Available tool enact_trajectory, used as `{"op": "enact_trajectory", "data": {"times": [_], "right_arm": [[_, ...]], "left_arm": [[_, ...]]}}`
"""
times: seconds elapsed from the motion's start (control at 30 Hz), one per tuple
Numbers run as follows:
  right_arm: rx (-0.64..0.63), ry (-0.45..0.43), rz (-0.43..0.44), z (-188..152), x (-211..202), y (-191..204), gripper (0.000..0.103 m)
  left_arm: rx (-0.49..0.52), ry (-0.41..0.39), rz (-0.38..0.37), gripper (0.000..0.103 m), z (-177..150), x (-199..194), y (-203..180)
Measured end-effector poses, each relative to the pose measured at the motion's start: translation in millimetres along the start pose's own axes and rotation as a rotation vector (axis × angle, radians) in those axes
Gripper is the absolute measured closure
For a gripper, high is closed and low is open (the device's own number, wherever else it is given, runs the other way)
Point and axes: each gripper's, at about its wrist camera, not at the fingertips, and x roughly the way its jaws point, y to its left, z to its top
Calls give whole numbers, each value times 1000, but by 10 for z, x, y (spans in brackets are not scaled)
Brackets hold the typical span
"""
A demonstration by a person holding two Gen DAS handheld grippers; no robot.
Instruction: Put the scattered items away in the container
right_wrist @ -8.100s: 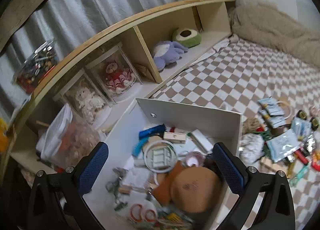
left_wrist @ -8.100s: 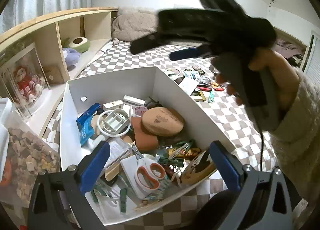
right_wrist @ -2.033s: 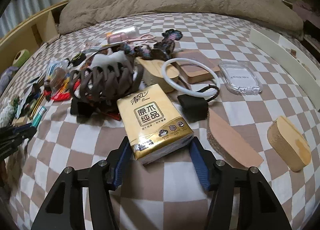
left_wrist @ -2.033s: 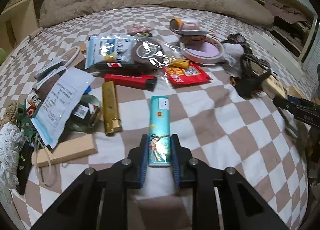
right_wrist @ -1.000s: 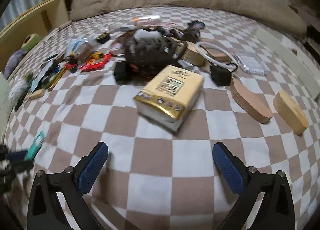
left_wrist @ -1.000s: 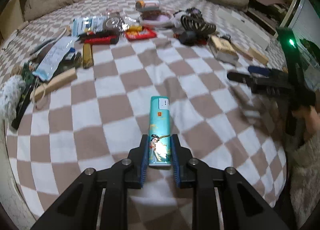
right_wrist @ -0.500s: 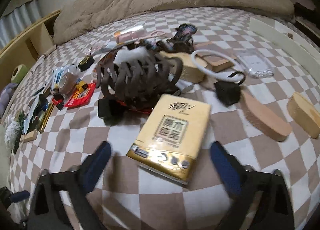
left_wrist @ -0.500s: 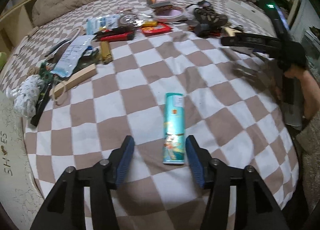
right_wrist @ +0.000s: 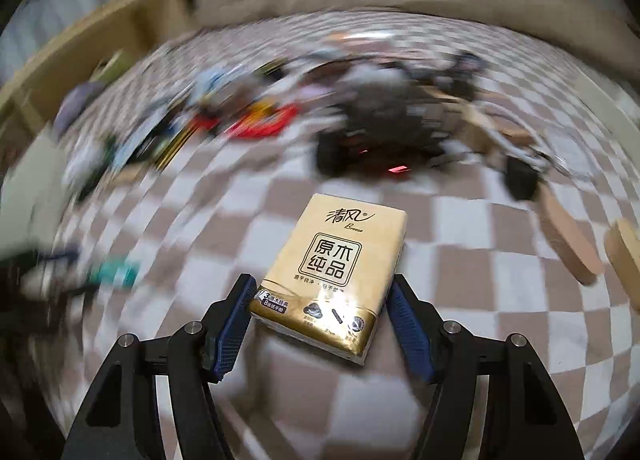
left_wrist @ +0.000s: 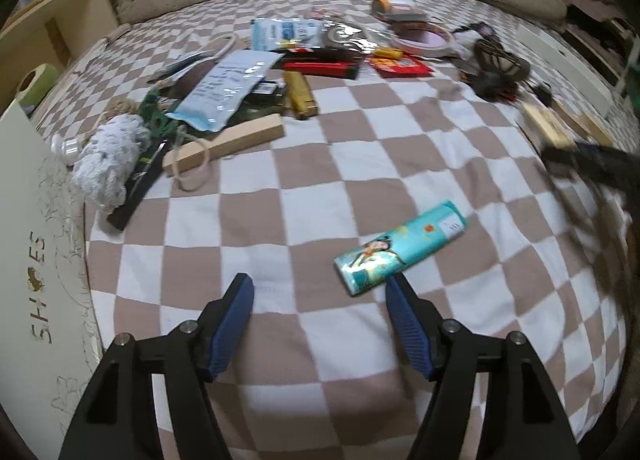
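Right gripper [right_wrist: 320, 320] is closing in on the tissue pack [right_wrist: 334, 272]: its jaws straddle the pack's near end, the left pad looks to be touching the pack's edge, the right pad just beside it, and whether it is clamped yet cannot be told. The rest of the right view is motion-blurred. To do this step well, the pads should meet the two long sides squarely before the squeeze; the pack sits slightly skewed between the jaws and is soft, so a light even pinch low on the wrapper is likely safer than a hard one.

Left gripper [left_wrist: 320, 324] is spread wide with nothing between the pads. The teal lighter [left_wrist: 402, 247] lies loose on the checkered blanket [left_wrist: 256, 228], just ahead of the right pad, angled across rather than along the fingers. A regrasp would call for turning the wrist to line up with its long axis.

The box [left_wrist: 36, 244], white with "SHOES" printed on it, shows only as an outer wall at the left edge of the left view; its inside is hidden, so contents cannot be told. A pile of clutter lies farther ahead of the left gripper, including a wooden block [left_wrist: 224, 145], a paper packet [left_wrist: 226, 89] and a red lighter [left_wrist: 320, 67]
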Motion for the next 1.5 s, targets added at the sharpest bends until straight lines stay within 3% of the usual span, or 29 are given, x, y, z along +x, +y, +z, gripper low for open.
{"op": "enact_trajectory", "data": {"times": [0.17, 0.3, 0.33, 0.63, 0.97, 1.1, 1.27, 1.5], "right_arm": [[-153, 75, 2, -107, 7, 352, 34], [-267, 79, -113, -195, 20, 470, 11], [-267, 73, -129, -207, 1, 450, 10], [-46, 79, -212, -201, -101, -147, 9], [143, 79, -246, -325, -273, -631, 9], [158, 50, -204, -319, -332, -603, 9], [156, 2, -177, -259, -361, -451, 9], [244, -75, -92, -149, -378, -229, 8]], "left_arm": [[-35, -14, 22, 24, 41, 38, 82], [-61, -16, 31, 7, 40, 77, 138], [-65, -13, 22, 1, 31, 81, 140], [-50, -3, 14, 0, -14, 104, 7], [-84, -32, -110, 0, 29, 85, -202], [-118, -38, -145, 0, 71, 115, -254], [-222, -59, -137, 0, 111, 147, -236], [-127, -63, -34, 0, 123, 222, -417]]}}
